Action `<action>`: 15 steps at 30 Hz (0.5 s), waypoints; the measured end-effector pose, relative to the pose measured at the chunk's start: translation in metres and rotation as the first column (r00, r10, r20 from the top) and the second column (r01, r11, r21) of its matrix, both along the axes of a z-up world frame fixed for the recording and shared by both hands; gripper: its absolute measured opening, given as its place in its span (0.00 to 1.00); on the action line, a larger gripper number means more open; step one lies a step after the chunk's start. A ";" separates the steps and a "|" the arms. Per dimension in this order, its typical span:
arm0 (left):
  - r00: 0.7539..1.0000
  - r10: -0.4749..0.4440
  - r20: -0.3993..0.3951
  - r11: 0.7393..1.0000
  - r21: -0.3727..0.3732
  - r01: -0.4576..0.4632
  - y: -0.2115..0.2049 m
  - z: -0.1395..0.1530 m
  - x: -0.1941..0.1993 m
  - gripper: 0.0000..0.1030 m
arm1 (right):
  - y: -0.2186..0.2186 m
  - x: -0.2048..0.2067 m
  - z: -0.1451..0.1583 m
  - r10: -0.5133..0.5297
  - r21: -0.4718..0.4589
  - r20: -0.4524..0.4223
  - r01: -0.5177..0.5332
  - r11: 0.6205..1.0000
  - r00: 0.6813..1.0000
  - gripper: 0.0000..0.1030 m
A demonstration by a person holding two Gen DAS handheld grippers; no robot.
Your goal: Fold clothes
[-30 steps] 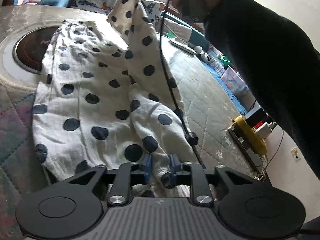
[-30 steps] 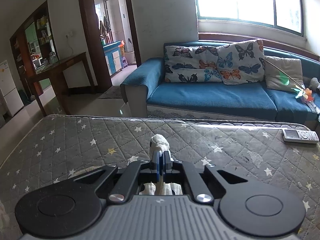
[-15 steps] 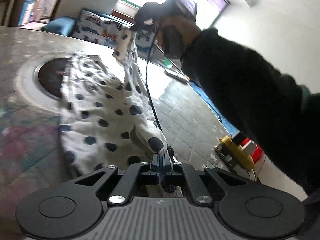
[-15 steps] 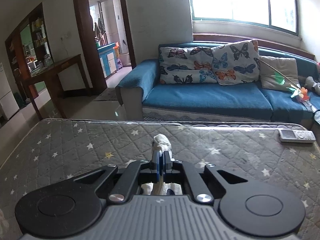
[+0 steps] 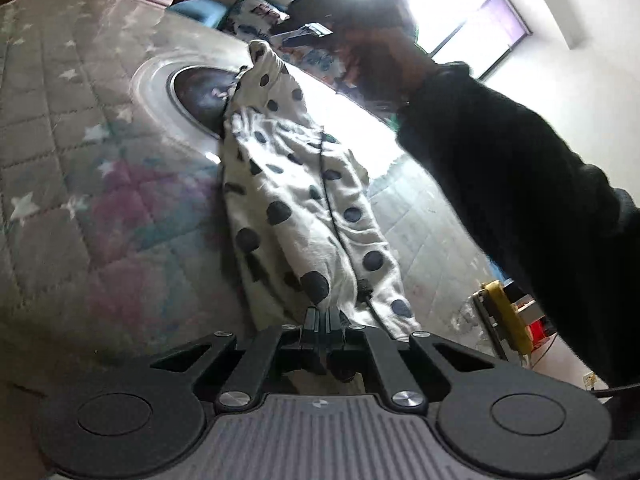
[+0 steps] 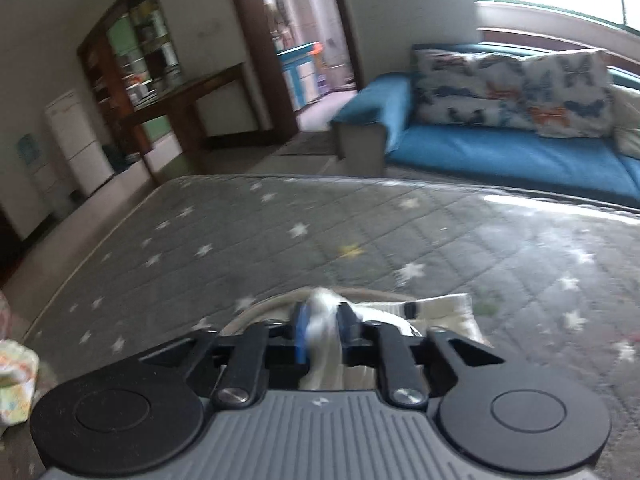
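Observation:
A white garment with dark polka dots (image 5: 304, 200) stretches in a long narrow band over the grey star-quilted mattress (image 5: 80, 128). My left gripper (image 5: 324, 316) is shut on its near end, low in the left wrist view. Its far corner (image 5: 260, 46) rises in a peak to my right gripper (image 5: 306, 32), which a person's hand holds. In the right wrist view my right gripper (image 6: 324, 326) has its fingers parted. A bunch of white cloth (image 6: 322, 312) still lies between them, and more of it (image 6: 440, 308) rests just beyond on the mattress (image 6: 320, 232).
A dark sleeve (image 5: 520, 200) and a black cable (image 5: 332, 208) cross the garment's right side. A round dark patch (image 5: 196, 96) marks the mattress beyond the garment. A blue sofa (image 6: 500, 152) with butterfly cushions stands past the far edge. A yellow item (image 5: 500, 312) sits on the floor right.
My left gripper closed on the garment's near end and lifted it. The right gripper dropped lower, swung left, and its fingers parted around the cloth. The garment is drawn narrower.

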State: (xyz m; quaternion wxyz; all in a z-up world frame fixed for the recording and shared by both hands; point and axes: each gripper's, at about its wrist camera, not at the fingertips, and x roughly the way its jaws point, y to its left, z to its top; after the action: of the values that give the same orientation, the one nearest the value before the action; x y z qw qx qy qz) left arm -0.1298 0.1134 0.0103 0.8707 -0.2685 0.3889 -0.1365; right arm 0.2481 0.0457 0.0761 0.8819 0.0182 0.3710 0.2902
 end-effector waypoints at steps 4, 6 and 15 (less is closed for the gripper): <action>1.000 -0.003 -0.007 1.000 -0.005 0.003 0.003 -0.001 0.000 0.03 | -0.020 0.000 0.007 -0.011 -0.019 0.021 0.011 1.000 1.000 0.26; 1.000 -0.002 -0.007 1.000 0.004 0.002 0.004 -0.001 -0.001 0.03 | -0.030 0.000 0.011 -0.016 -0.028 0.031 0.017 0.999 0.999 0.26; 1.000 0.009 -0.020 1.000 0.024 -0.009 0.004 -0.003 -0.001 0.03 | -0.067 0.023 -0.021 -0.095 -0.071 -0.083 0.089 0.993 0.992 0.26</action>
State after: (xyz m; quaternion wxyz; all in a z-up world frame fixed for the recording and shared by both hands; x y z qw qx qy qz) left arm -0.1303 0.1173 0.0077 0.8705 -0.2611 0.3979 -0.1251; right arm 0.2714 -0.0210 0.0550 0.8776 0.0180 0.4172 0.2354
